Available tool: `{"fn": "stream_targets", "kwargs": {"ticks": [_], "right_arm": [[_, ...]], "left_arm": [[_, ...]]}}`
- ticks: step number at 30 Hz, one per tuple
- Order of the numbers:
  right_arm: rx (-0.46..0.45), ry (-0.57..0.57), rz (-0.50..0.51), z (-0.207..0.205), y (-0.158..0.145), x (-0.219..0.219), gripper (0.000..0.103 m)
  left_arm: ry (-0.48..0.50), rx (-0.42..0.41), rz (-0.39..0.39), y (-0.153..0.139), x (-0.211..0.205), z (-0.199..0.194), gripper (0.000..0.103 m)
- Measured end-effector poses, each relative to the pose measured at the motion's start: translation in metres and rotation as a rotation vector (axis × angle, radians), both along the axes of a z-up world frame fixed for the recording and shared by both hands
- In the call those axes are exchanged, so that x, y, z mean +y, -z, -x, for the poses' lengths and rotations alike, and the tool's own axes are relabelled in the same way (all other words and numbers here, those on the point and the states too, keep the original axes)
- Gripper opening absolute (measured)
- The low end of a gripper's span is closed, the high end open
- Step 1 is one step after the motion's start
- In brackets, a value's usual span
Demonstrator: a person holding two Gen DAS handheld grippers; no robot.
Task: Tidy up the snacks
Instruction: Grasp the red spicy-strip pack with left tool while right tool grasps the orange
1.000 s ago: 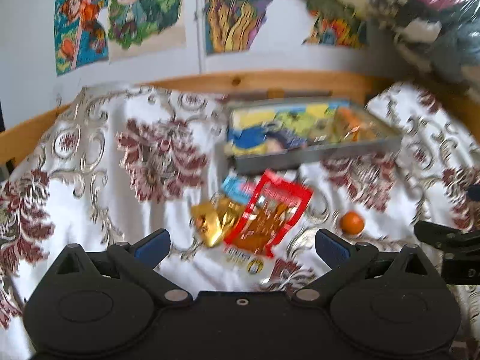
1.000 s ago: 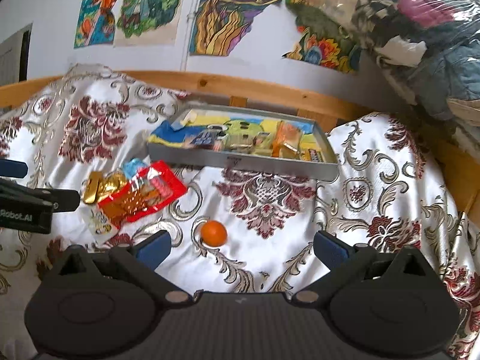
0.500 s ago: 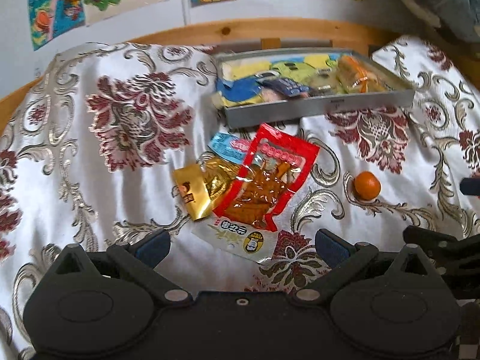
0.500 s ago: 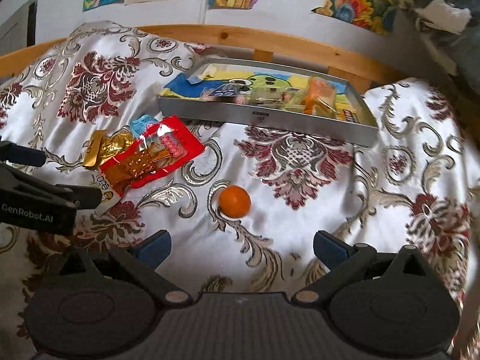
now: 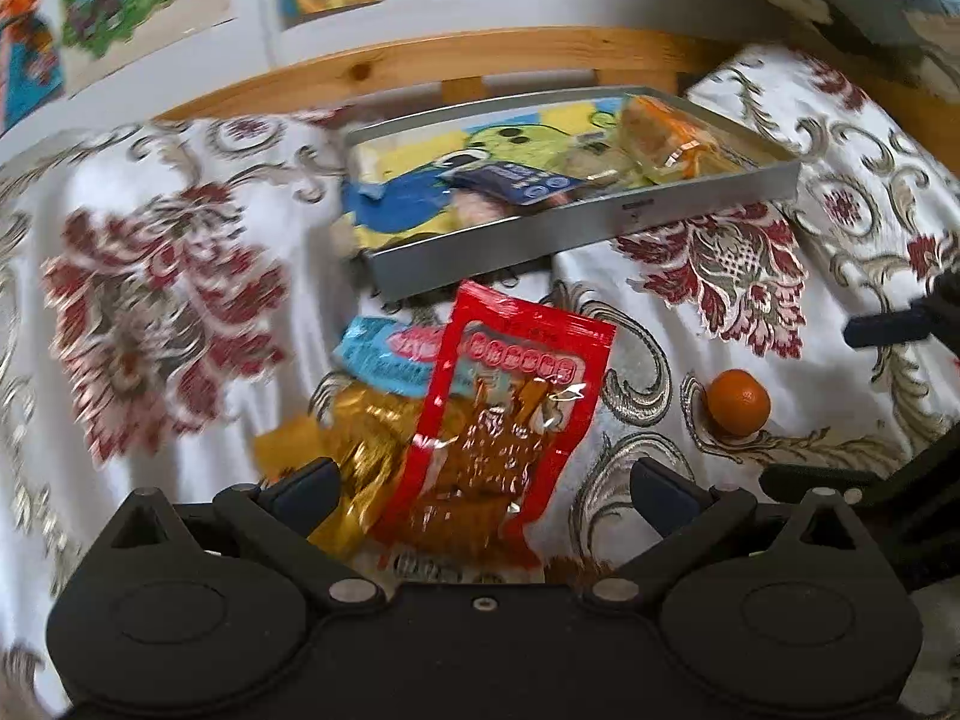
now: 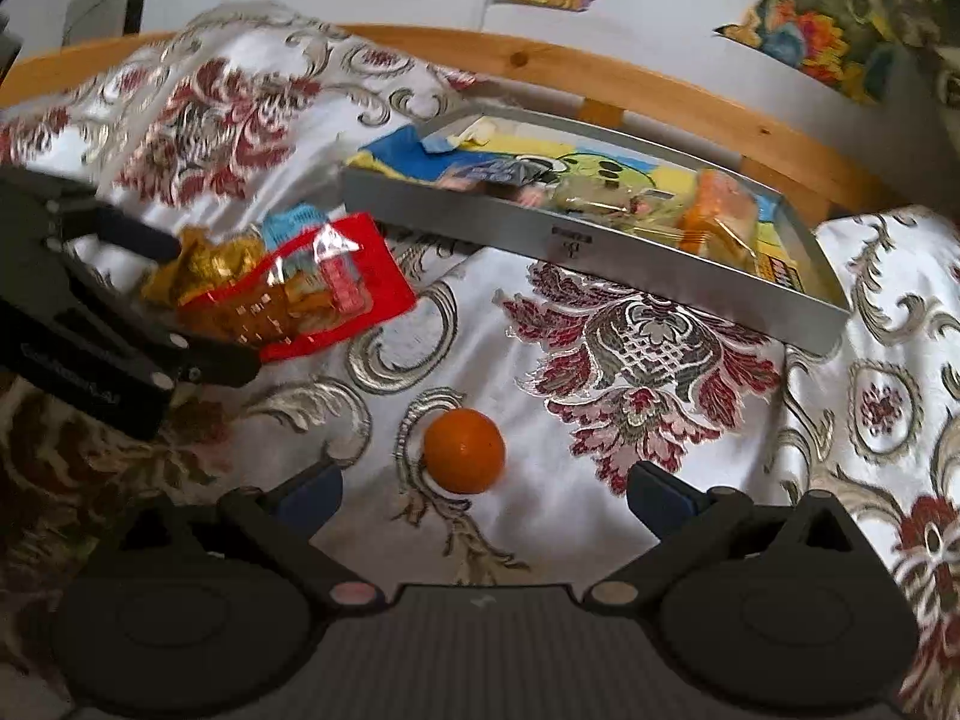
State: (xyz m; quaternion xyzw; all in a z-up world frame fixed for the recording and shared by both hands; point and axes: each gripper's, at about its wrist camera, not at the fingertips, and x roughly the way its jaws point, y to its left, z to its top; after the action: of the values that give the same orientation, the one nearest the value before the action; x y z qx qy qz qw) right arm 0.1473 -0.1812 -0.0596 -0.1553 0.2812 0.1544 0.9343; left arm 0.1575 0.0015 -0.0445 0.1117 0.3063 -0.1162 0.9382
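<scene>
- Left wrist view: the left gripper [image 5: 480,480] has its fingers spread wide and holds nothing; the red snack packet [image 5: 510,420] lies between them on the patterned bedspread [image 5: 156,312].
- A gold foil packet [image 5: 360,450] lies partly under the red one, beside the left-hand finger, and a light blue packet [image 5: 384,354] sticks out behind both.
- Right wrist view: the right gripper [image 6: 483,489] also has its fingers wide apart and empty, with the small orange [image 6: 463,450] lying on the bedspread between them, touching neither.
- The grey metal tray [image 6: 600,246] sits farther back near the wooden bed rail [image 6: 600,78], already holding several wrapped snacks, among them an orange packet [image 6: 720,216].
</scene>
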Motion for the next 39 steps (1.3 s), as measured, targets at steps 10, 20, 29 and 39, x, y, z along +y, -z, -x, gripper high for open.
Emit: {"fn": "stream_targets", "kwargs": {"ticks": [10, 20, 29, 39], "right_arm": [[-0.012, 0.006, 0.047, -0.016, 0.014, 0.003, 0.103], [-0.01, 0.008, 0.003, -0.021, 0.016, 0.001, 0.089], [0.003, -0.006, -0.017, -0.022, 0.016, 0.002, 0.064], [0.013, -0.031, 0.023, -0.018, 0.017, 0.014, 0.038]], "left_arm": [[0.134, -0.022, -0.04, 0.016, -0.006, -0.024, 0.102], [0.186, 0.038, -0.098, 0.019, -0.016, -0.039, 0.098], [0.144, 0.101, -0.15, 0.014, -0.018, -0.038, 0.082], [0.119, 0.169, -0.034, 0.014, -0.017, -0.035, 0.068]]}}
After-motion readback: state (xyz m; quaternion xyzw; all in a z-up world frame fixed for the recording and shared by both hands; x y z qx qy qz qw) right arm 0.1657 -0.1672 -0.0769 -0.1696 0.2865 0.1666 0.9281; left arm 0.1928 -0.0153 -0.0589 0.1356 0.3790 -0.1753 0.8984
